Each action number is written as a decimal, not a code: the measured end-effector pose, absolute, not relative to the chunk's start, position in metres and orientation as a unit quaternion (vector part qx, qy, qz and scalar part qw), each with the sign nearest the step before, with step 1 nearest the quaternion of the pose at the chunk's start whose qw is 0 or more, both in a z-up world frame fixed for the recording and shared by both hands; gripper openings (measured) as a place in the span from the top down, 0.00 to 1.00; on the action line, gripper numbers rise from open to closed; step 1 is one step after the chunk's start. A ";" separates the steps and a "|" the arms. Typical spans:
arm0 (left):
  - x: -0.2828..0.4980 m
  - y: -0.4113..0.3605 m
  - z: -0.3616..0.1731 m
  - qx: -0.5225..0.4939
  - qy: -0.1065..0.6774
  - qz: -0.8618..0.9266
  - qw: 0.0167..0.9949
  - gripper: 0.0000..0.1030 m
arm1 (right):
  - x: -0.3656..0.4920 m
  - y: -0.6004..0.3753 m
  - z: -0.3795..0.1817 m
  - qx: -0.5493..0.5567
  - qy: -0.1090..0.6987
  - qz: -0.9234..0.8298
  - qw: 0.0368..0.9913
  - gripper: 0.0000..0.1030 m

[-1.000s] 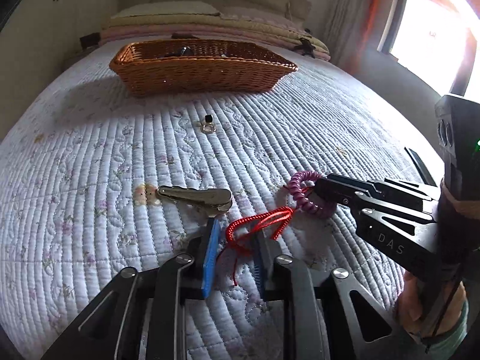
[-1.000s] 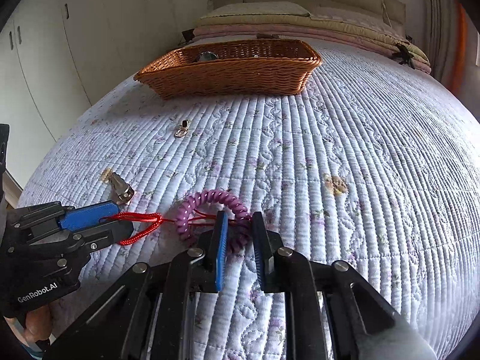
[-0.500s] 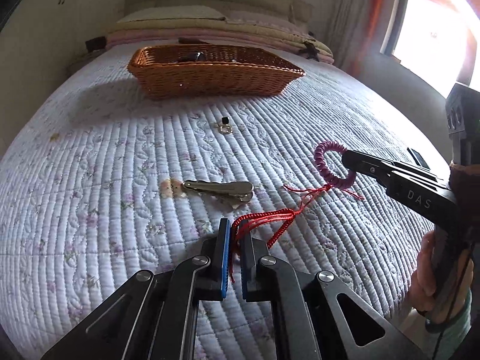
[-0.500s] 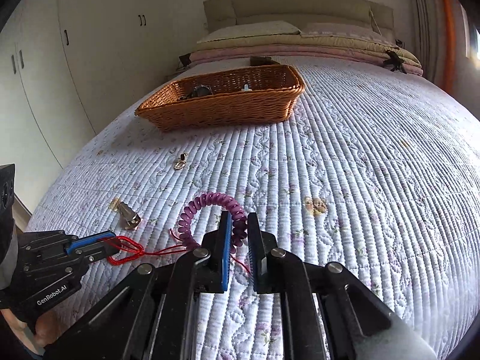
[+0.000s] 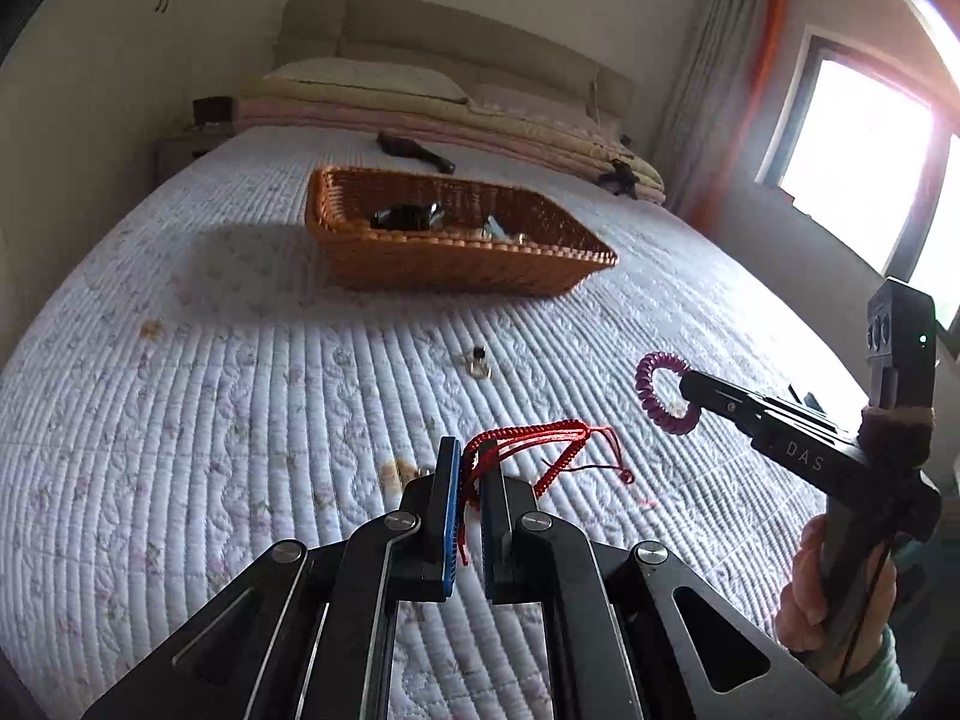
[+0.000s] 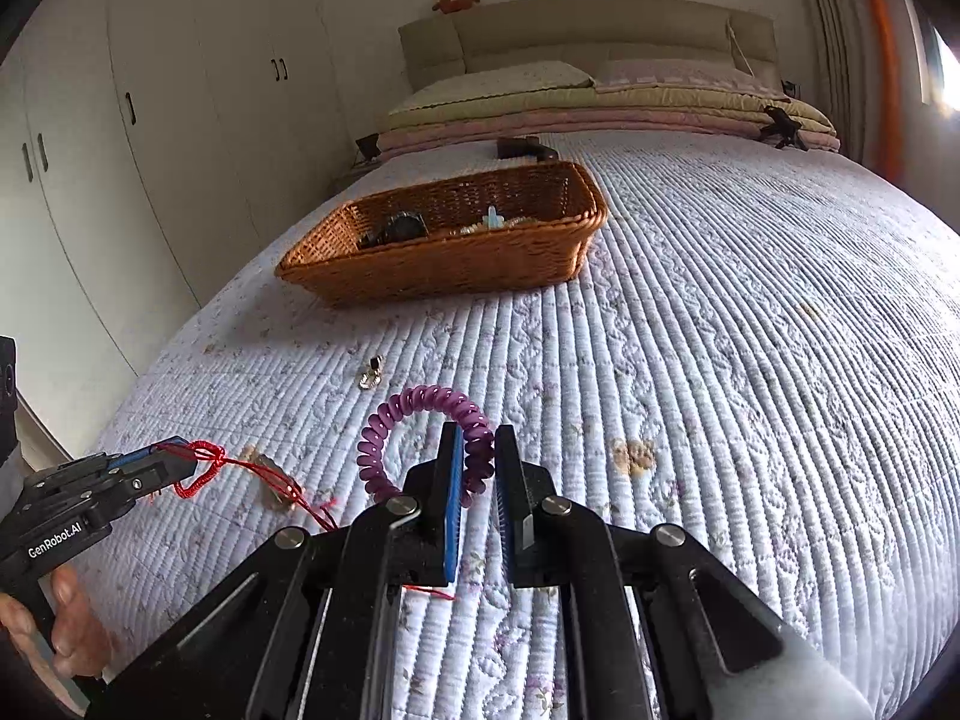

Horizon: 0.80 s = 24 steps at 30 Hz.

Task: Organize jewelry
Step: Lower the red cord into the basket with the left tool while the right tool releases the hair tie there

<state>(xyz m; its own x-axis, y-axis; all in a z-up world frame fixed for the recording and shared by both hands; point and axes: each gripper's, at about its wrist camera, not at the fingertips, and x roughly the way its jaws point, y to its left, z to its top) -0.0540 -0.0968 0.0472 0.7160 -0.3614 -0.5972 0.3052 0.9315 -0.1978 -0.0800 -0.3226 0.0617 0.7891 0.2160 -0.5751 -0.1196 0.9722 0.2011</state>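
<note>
My left gripper (image 5: 471, 468) is shut on a red braided cord (image 5: 528, 441), held above the quilt; thin red threads trail from the cord's end. In the right wrist view the left gripper (image 6: 183, 463) is at the left with the red cord (image 6: 201, 471) looped at its tip. My right gripper (image 6: 478, 456) is shut on a purple coil bracelet (image 6: 408, 411), lifted off the bed. The left wrist view has that right gripper (image 5: 687, 387) to the right, the purple coil (image 5: 651, 384) hanging from it. Cord and coil are apart. A wicker basket (image 5: 456, 267) stands farther up the bed.
A metal key (image 6: 273, 480) and a small metal clasp (image 6: 370, 375) lie on the quilt (image 6: 720, 360) between the grippers and the basket (image 6: 444, 279), which holds a dark item and small pieces. A dark object lies beyond it. Wardrobe at left, window at right.
The left jaws closed on the red cord. Both grippers rose, lifting cord and coil off the quilt, and the two pieces drew apart. The basket's inside came into view.
</note>
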 end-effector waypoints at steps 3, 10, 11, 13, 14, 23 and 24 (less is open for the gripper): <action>-0.033 -0.100 0.080 -0.033 0.301 -0.178 0.936 0.95 | -0.067 -0.322 0.090 0.072 0.290 0.088 0.950 0.88; 0.044 -0.113 0.136 -0.042 0.258 -0.180 0.948 0.95 | -0.001 -0.320 0.143 0.050 0.246 0.067 0.966 0.88; 0.056 -0.116 0.138 -0.041 0.255 -0.176 0.950 0.95 | 0.009 -0.321 0.145 0.051 0.245 0.064 0.966 0.88; 0.082 -0.125 0.134 -0.034 0.250 -0.161 0.954 0.95 | 0.037 -0.322 0.146 0.053 0.245 0.052 0.967 0.88; 0.096 -0.129 0.130 -0.029 0.250 -0.147 0.957 0.95 | 0.049 -0.324 0.145 0.054 0.247 0.047 0.966 0.88; 0.178 -0.120 0.060 -0.048 0.311 -0.099 0.944 0.95 | 0.141 -0.339 0.094 0.098 0.293 0.027 0.951 0.88; 0.182 -0.121 0.054 -0.041 0.319 -0.094 0.942 0.95 | 0.143 -0.337 0.087 0.094 0.297 0.027 0.950 0.88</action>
